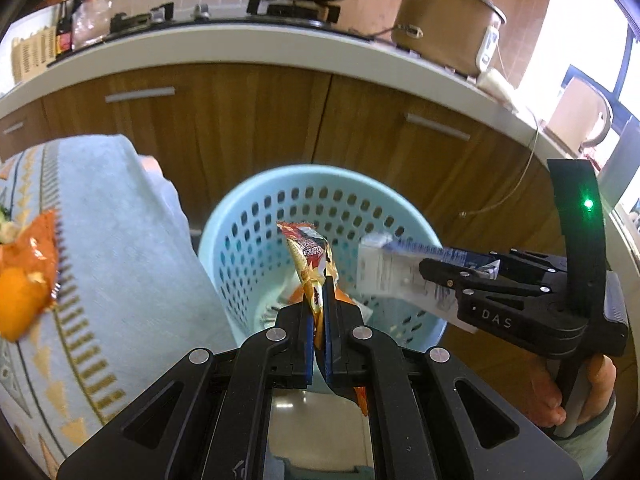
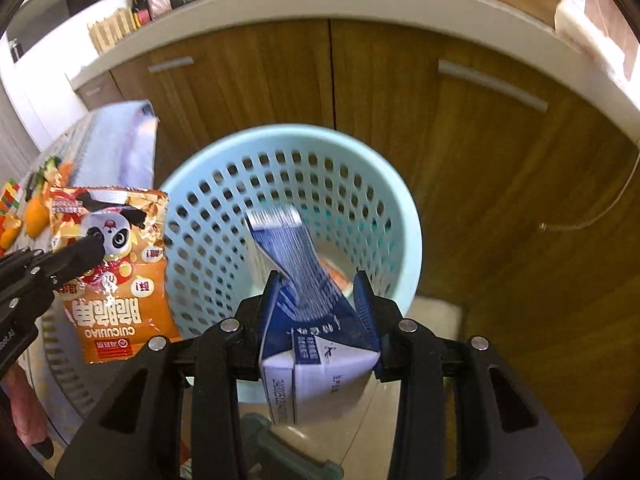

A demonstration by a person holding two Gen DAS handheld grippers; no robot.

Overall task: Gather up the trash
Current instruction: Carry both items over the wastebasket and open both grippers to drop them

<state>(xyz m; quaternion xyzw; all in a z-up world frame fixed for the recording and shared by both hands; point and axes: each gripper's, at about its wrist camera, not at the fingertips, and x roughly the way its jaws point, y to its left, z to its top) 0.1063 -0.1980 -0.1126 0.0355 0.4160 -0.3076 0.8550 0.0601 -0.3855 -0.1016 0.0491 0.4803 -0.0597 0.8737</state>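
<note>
A pale blue perforated bin (image 1: 320, 184) (image 2: 384, 200) stands on the floor in front of wooden cabinets. My left gripper (image 1: 318, 292) (image 2: 96, 246) is shut on an orange snack wrapper (image 1: 310, 258) (image 2: 116, 276), held edge-on above the bin's near rim. My right gripper (image 2: 318, 292) (image 1: 424, 270) is shut on a blue and white carton (image 2: 312, 320) (image 1: 394, 272), which points into the bin's mouth. Some orange and white scraps lie at the bin's bottom (image 1: 296, 294).
A table with a light blue patterned cloth (image 1: 104, 240) stands left of the bin, bearing an orange wrapper and peel (image 1: 28, 264). Behind runs a white counter (image 1: 248, 44) with a stove, wok, rice cooker (image 1: 448, 28) and bottles. A person's hand (image 1: 568, 392) holds the right gripper.
</note>
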